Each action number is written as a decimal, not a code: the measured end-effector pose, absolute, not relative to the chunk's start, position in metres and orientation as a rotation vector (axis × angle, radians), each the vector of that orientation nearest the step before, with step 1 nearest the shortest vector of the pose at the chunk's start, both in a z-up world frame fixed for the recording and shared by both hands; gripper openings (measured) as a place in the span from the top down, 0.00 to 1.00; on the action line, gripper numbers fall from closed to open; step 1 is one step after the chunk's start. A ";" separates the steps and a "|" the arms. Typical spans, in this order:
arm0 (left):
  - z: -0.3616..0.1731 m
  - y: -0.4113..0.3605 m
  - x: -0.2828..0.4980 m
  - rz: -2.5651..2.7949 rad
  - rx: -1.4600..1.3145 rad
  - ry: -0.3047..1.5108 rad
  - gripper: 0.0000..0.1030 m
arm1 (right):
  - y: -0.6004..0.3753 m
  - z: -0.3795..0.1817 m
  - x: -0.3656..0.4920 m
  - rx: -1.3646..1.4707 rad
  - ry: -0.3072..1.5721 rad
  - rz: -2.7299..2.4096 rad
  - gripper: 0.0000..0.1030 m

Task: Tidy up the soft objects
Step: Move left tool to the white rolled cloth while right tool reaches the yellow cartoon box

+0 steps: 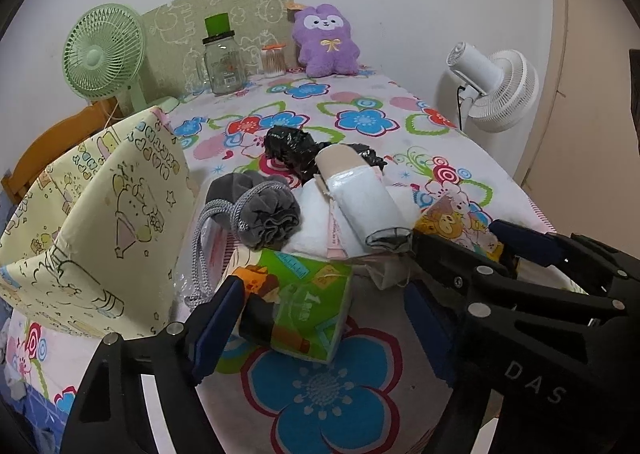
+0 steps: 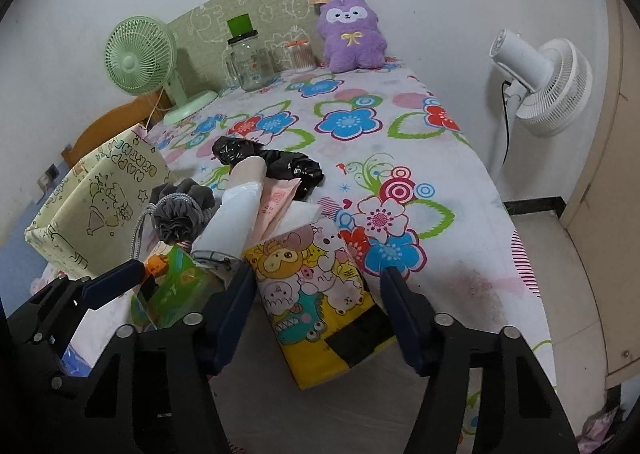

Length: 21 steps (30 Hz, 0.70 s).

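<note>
A heap of soft things lies on the flowered tablecloth (image 1: 360, 121): a grey mesh sponge (image 1: 268, 213) with a cord, a white roll (image 1: 360, 205), crumpled black bags (image 1: 292, 149), a green tissue pack (image 1: 308, 306) and a yellow cartoon tissue pack (image 2: 316, 294). My left gripper (image 1: 324, 290) is open around the green pack, with a clear gap on its right side. My right gripper (image 2: 319, 274) straddles the yellow pack, and its pads (image 2: 236, 314) touch the pack's sides. In the left wrist view the right gripper (image 1: 472, 242) reaches in from the right.
An open cream fabric box (image 1: 92, 221) stands left of the heap. At the back stand a purple plush (image 1: 326, 39), a glass jar (image 1: 224, 61), a swab jar (image 1: 274, 59) and a green fan (image 1: 102, 53). A white fan (image 2: 548, 81) stands off the table's right edge.
</note>
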<state>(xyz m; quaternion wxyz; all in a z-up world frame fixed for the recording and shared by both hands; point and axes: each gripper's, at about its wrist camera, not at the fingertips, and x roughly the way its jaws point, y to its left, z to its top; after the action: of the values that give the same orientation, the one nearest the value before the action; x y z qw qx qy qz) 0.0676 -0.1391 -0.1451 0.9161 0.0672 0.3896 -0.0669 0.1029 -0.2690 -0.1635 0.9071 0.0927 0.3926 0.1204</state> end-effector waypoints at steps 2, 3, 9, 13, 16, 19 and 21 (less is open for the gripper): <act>-0.143 -0.142 0.068 -0.140 0.139 0.796 0.19 | -0.271 -0.162 0.103 0.197 0.808 0.250 0.43; -0.142 -0.143 0.069 -0.141 0.140 0.793 0.19 | -0.273 -0.161 0.103 0.198 0.805 0.249 0.45; -0.136 -0.153 0.075 -0.143 0.144 0.768 0.21 | -0.284 -0.153 0.104 0.208 0.779 0.228 0.51; -0.134 -0.159 0.082 -0.146 0.149 0.764 0.30 | -0.290 -0.151 0.109 0.215 0.767 0.219 0.52; -0.134 -0.161 0.087 -0.145 0.151 0.762 0.37 | -0.292 -0.151 0.112 0.216 0.761 0.214 0.54; -0.134 -0.164 0.093 -0.148 0.153 0.758 0.42 | -0.293 -0.150 0.116 0.215 0.755 0.210 0.55; -0.136 -0.166 0.095 -0.157 0.156 0.763 0.46 | -0.293 -0.150 0.119 0.215 0.756 0.212 0.55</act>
<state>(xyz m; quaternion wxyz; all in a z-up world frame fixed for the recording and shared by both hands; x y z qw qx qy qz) 0.0955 -0.1663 -0.1358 0.9222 0.0758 0.3714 -0.0765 0.1189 -0.2932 -0.1500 0.9184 0.1044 0.3676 0.1029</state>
